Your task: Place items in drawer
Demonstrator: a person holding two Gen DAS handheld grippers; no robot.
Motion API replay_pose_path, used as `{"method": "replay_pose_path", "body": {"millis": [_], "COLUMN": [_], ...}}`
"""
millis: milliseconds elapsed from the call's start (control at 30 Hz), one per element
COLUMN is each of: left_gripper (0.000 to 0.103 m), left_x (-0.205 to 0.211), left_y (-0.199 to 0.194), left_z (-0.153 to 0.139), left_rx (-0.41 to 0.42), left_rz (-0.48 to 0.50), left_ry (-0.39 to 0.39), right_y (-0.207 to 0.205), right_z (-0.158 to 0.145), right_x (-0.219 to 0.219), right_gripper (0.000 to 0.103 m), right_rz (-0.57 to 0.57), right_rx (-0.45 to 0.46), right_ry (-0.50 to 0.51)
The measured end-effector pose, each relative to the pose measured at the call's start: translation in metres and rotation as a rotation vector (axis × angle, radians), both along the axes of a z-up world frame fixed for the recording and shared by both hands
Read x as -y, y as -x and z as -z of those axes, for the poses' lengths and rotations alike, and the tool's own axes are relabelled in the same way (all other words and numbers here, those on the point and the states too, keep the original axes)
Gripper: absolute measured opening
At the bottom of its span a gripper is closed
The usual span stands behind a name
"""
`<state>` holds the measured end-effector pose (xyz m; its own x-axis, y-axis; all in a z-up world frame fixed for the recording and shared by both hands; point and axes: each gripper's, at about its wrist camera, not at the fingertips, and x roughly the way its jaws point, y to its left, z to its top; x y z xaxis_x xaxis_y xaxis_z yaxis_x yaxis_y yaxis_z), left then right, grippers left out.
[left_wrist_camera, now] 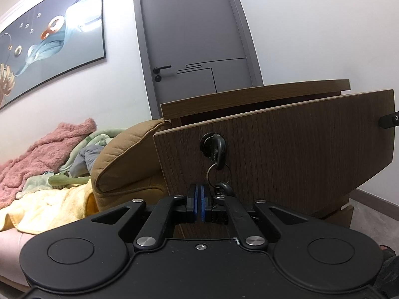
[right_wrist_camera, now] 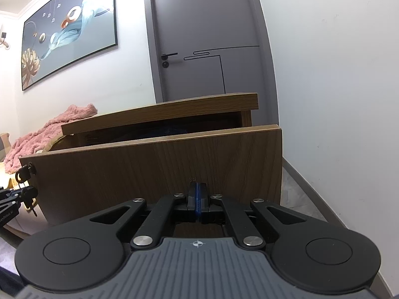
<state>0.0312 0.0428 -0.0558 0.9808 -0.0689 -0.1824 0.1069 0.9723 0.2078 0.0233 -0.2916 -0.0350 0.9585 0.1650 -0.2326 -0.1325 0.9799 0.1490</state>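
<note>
The wooden drawer front [left_wrist_camera: 286,154] of a bedside cabinet stands pulled out a little, with a dark gap under the cabinet top [left_wrist_camera: 254,94]. A black key on a ring [left_wrist_camera: 217,154] hangs from its lock. My left gripper [left_wrist_camera: 199,186] is shut and empty, tips against the drawer front just below the key. In the right wrist view my right gripper [right_wrist_camera: 197,184] is shut and empty, tips against the drawer front [right_wrist_camera: 154,169] near its right part. Something dark blue [right_wrist_camera: 172,130] shows dimly inside the gap. The left gripper [right_wrist_camera: 15,196] shows at the left edge there.
A bed or sofa to the left holds a pink blanket [left_wrist_camera: 42,149], a yellow towel [left_wrist_camera: 49,206] and a tan cushion [left_wrist_camera: 124,157]. A grey door [left_wrist_camera: 192,32] stands behind the cabinet. A white wall [right_wrist_camera: 336,99] runs along the right, with floor below it.
</note>
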Motion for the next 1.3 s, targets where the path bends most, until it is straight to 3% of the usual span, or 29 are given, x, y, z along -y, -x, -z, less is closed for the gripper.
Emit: {"method": "replay_pose_path", "body": {"millis": [267, 767, 1300], "left_gripper": [0.002, 0.002, 0.002], "left_x": [0.001, 0.003, -0.011], "left_y": [-0.03, -0.079, -0.107], "left_z": [-0.003, -0.008, -0.011], "left_rx": [0.005, -0.031, -0.077], "left_rz": [-0.004, -0.016, -0.014], "left_ry": [-0.02, 0.013, 0.075], "right_y": [-0.03, -0.071, -0.099], "right_z": [0.0, -0.001, 0.002], "right_x": [0.0, 0.004, 0.023], "right_gripper": [0.0, 0.0, 0.0], "right_rz": [0.003, 0.025, 0.09], "right_rx": [0.003, 0.01, -0.035], "right_ry": [0.014, 0.008, -0.103]}}
